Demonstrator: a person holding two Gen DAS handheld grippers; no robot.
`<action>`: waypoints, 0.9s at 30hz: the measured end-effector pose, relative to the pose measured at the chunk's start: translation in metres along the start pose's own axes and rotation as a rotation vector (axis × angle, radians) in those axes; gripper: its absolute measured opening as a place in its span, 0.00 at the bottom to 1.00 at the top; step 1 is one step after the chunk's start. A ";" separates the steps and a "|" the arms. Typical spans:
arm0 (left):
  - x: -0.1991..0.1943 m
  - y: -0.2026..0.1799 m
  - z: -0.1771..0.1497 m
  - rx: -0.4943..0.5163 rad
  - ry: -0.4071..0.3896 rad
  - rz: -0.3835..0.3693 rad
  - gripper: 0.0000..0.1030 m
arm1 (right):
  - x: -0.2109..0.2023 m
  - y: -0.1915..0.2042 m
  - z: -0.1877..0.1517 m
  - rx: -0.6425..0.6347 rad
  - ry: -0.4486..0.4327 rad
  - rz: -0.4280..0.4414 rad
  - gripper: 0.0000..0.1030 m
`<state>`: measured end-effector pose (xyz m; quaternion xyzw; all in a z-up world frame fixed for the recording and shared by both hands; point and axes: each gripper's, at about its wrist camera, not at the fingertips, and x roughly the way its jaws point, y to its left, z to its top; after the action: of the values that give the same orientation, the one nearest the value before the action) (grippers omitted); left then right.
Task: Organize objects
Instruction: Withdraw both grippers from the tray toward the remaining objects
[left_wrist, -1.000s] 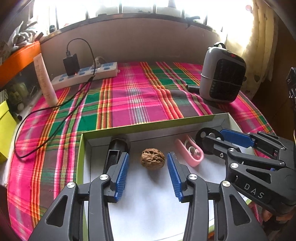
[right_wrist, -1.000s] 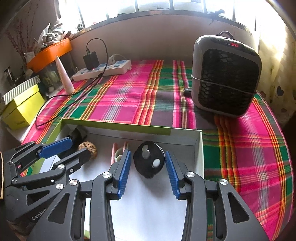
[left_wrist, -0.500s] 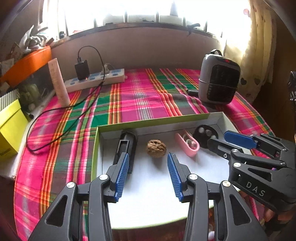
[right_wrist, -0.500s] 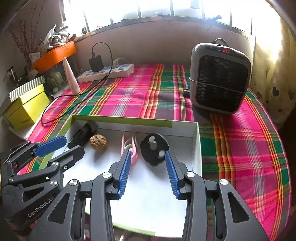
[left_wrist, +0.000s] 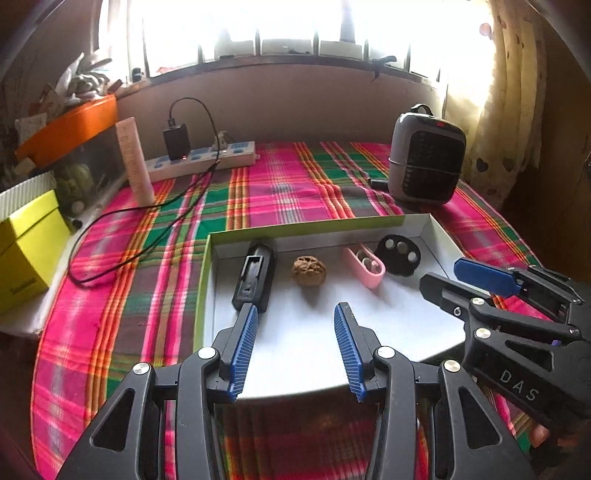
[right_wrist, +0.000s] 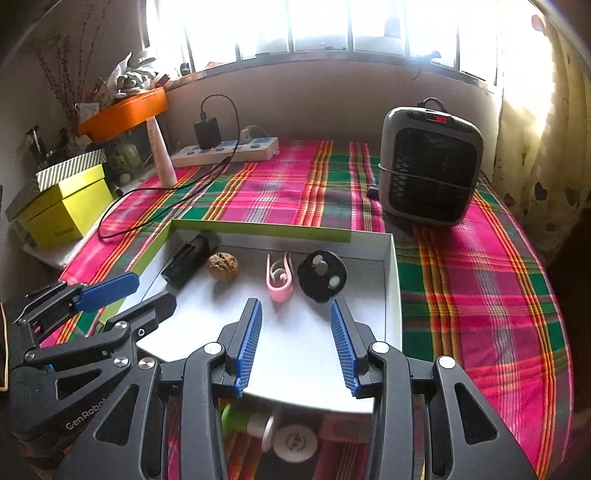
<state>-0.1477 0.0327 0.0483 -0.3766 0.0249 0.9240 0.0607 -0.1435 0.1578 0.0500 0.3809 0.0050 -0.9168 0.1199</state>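
A shallow white box lid with green sides (left_wrist: 306, 225) (right_wrist: 258, 227) lies on the plaid cloth. In a row along its far wall lie a black rectangular device (left_wrist: 255, 275) (right_wrist: 186, 258), a walnut (left_wrist: 308, 270) (right_wrist: 222, 261), a pink clip (left_wrist: 364, 266) (right_wrist: 279, 276) and a black round disc (left_wrist: 399, 254) (right_wrist: 322, 276). My left gripper (left_wrist: 294, 314) (right_wrist: 147, 291) is open and empty, hovering near the lid's front, short of the walnut. My right gripper (right_wrist: 295, 306) (left_wrist: 443, 275) is open and empty, just short of the clip and disc.
A grey heater (left_wrist: 424, 162) (right_wrist: 430, 166) stands at the back right. A power strip with a black charger and cable (left_wrist: 201, 157) (right_wrist: 225, 151), a pale tube (left_wrist: 135, 162) and a yellow box (left_wrist: 26, 243) (right_wrist: 64, 210) are at the left. Small items show under the lid's front edge (right_wrist: 280, 432).
Both grippers have pulled back and up from the lid, staying open. The objects now sit farther ahead of the fingertips and have not moved.
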 end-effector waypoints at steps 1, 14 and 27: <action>-0.003 -0.001 -0.002 0.003 -0.007 0.005 0.41 | -0.002 0.001 -0.001 0.001 -0.002 0.000 0.39; -0.035 -0.006 -0.024 0.017 -0.063 0.036 0.41 | -0.026 0.009 -0.026 -0.013 -0.028 -0.012 0.39; -0.044 -0.008 -0.044 0.021 -0.065 0.022 0.41 | -0.036 0.013 -0.048 -0.011 -0.027 -0.021 0.39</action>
<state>-0.0852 0.0321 0.0480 -0.3455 0.0367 0.9361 0.0551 -0.0826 0.1575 0.0425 0.3677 0.0124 -0.9231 0.1125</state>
